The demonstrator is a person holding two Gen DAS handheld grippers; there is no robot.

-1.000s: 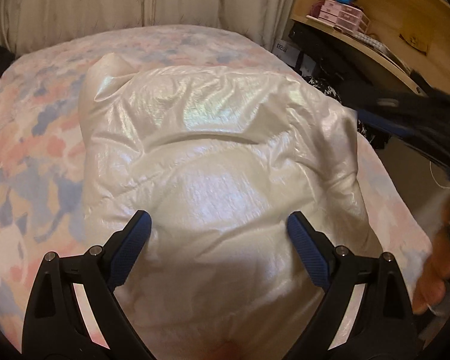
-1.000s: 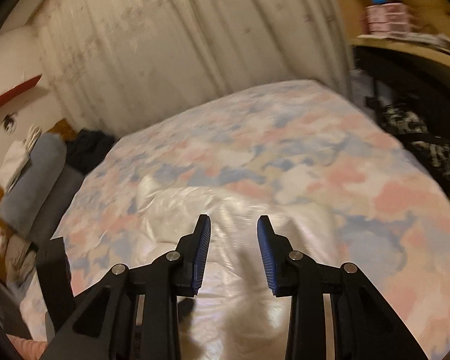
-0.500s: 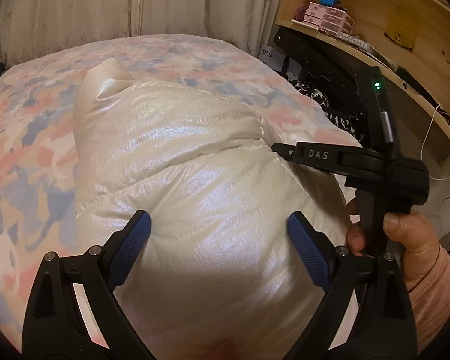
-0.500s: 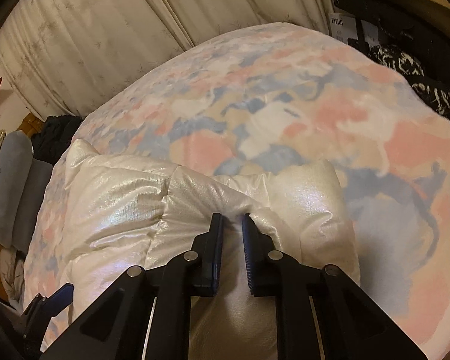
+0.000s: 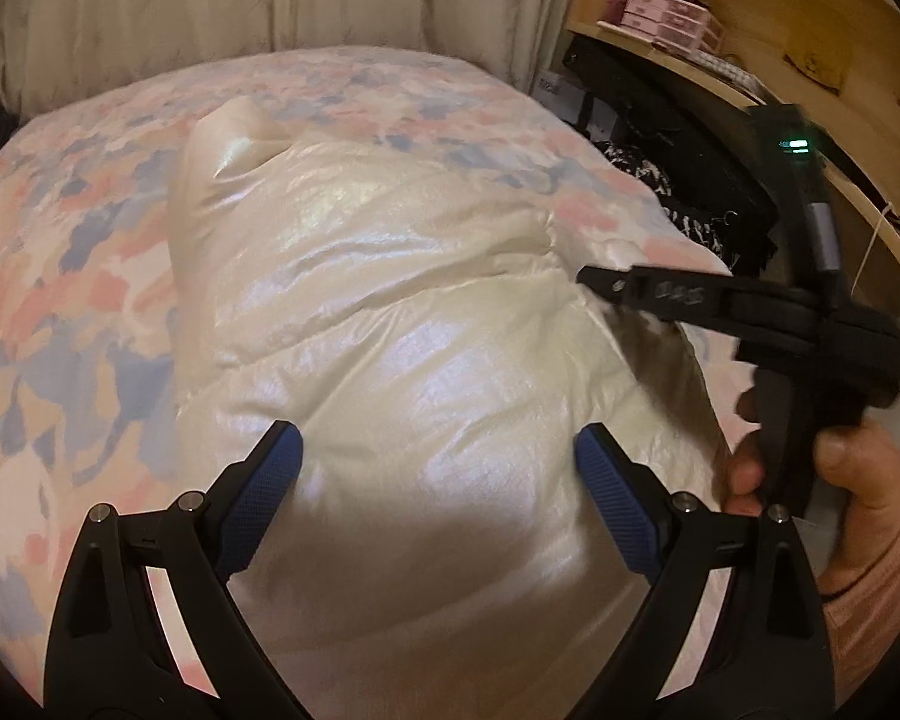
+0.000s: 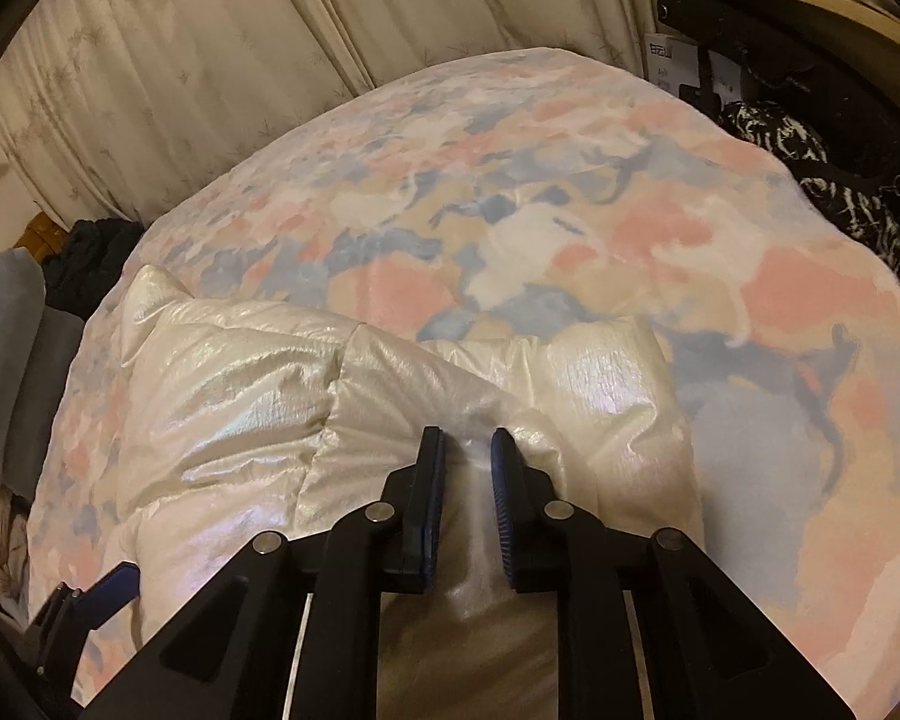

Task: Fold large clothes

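A shiny cream puffer jacket (image 5: 402, 324) lies bunched on the bed; it also shows in the right wrist view (image 6: 258, 396). My left gripper (image 5: 438, 462) is open wide, its blue pads spread just above the jacket's near bulge, holding nothing. My right gripper (image 6: 467, 450) is shut on a fold of the jacket at its right side. In the left wrist view the right gripper (image 5: 594, 279) reaches in from the right, held by a hand (image 5: 858, 480), its tip at the jacket's right edge.
The bed has a pink, blue and cream patterned cover (image 6: 570, 228). Curtains (image 5: 270, 0) hang behind it. A wooden desk with pink boxes (image 5: 672, 24) and dark clutter (image 6: 840, 192) stands to the right. Grey folded items (image 6: 12, 360) lie at the left.
My right gripper came down from above the bed, narrowed its jaws and shut on a fold of the jacket's right side. My left gripper stayed open over the jacket.
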